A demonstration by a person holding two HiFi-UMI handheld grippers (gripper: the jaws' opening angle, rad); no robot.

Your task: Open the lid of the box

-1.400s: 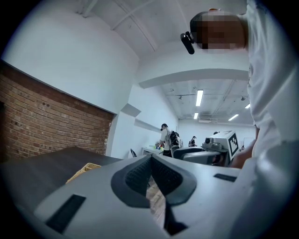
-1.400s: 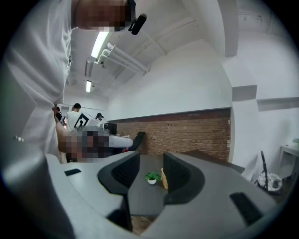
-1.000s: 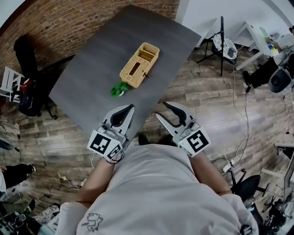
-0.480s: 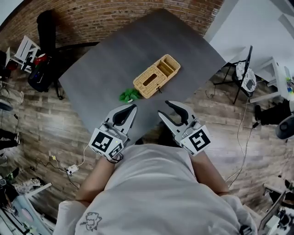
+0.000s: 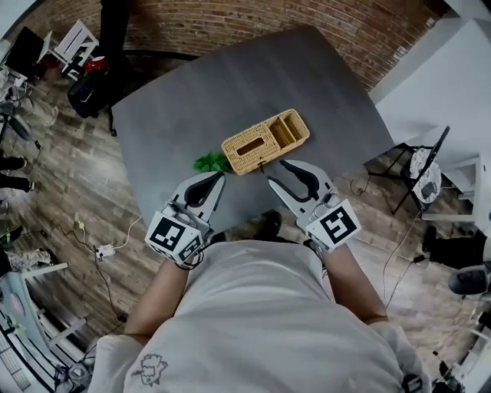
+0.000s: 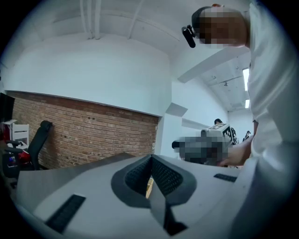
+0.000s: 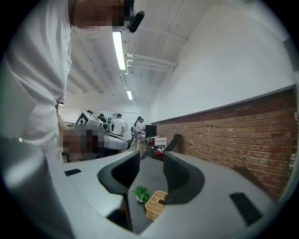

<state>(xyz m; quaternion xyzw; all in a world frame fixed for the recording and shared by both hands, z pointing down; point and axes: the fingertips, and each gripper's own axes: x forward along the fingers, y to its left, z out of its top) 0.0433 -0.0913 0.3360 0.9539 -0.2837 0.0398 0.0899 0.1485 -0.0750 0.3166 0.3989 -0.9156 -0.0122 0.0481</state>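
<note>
Right gripper (image 5: pixel 277 173) gapes empty, left gripper (image 5: pixel 219 177) clenched on nothing, both short of the wicker box (image 5: pixel 265 140) on the desk (image 5: pixel 192 100). Approach step; next I must reach its lid (image 5: pixel 247 144).

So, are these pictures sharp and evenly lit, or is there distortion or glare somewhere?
Head view: sharp, but bent by the wide lens, so the brick wall bows along the top; the box is clear. Left gripper view: black round border, soft even light on the walls. Right gripper view: the same round border; the ceiling lamp is blown out white, and the box looks tiny.
</note>
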